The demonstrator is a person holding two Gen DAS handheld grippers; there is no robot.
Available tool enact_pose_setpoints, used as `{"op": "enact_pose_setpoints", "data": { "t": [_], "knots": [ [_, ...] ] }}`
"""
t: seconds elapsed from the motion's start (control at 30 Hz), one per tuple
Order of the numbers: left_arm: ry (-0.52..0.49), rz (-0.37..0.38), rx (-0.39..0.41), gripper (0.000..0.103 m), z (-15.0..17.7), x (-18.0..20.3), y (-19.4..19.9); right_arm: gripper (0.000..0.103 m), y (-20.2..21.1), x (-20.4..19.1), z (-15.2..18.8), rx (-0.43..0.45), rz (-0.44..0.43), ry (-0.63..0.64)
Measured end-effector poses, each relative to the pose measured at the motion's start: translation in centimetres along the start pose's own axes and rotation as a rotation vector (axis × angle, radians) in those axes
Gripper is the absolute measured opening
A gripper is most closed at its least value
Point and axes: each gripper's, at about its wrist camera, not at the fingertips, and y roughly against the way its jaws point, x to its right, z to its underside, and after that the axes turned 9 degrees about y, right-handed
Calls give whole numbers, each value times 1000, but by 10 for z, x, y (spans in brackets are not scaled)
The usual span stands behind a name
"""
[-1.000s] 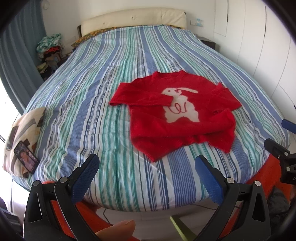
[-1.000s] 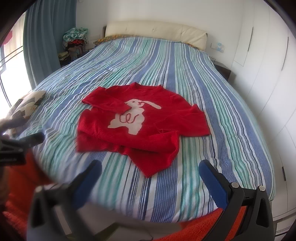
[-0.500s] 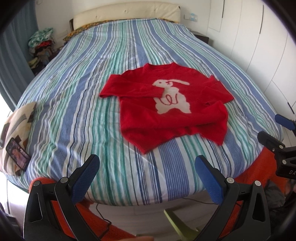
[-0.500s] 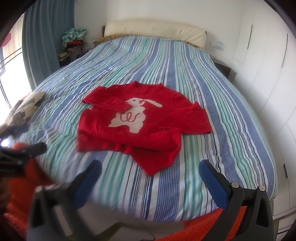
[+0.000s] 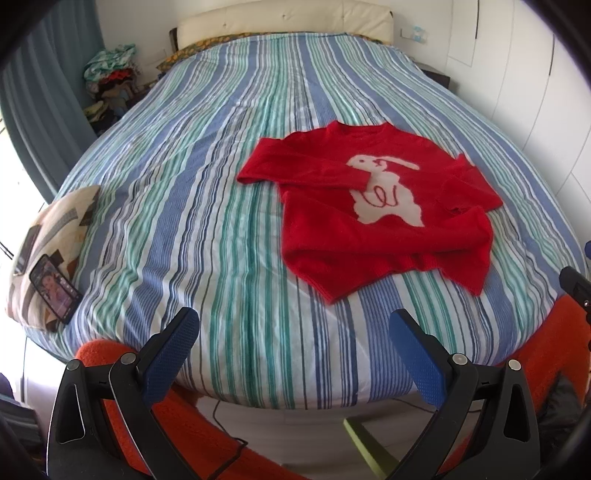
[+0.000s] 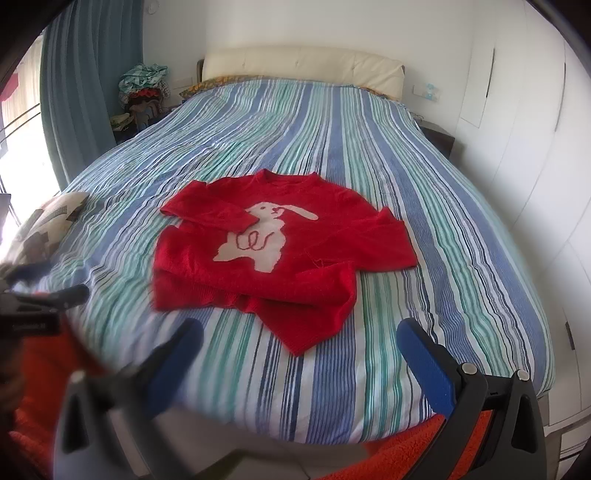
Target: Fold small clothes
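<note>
approach is the step in hand: we hold the left gripper point(image 5: 291, 332) and right gripper point(image 6: 299, 343) above the bed's point(image 5: 221, 184) near edge, jaws apart and empty. the red sweater point(image 6: 295, 266) lies there, sleeves partly folded in, perhaps loosely; next we reach for its hem.

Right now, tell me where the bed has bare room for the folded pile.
Bare striped cover lies between the cushion with its phone and the red sweater; more beyond the sweater up to the headboard. The sweater's near-right area is crowded.
</note>
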Motion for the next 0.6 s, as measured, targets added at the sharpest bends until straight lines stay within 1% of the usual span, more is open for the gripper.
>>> {"op": "enact_pose_setpoints", "data": {
  "t": [0.17,0.3,0.43,0.5,0.53,0.6],
  "knots": [
    [-18,23,-4,103,0,5,-2,103,-8,5,3,-15,-5,-18],
    [-8,99,-36,102,1,5,-6,103,-11,8,6,-26,-6,-33],
    [-37,123,-35,103,2,12,-12,103,-12,9,7,-26,-4,-35],
    [-37,162,-62,103,2,12,-30,103,-17,10,10,-22,-18,-34],
    [-23,180,-95,103,1,10,-46,103,-23,11,13,-35,-30,-35],
    [51,228,-156,102,0,0,-78,103,-38,14,21,-70,-54,-48]
  ]
}}
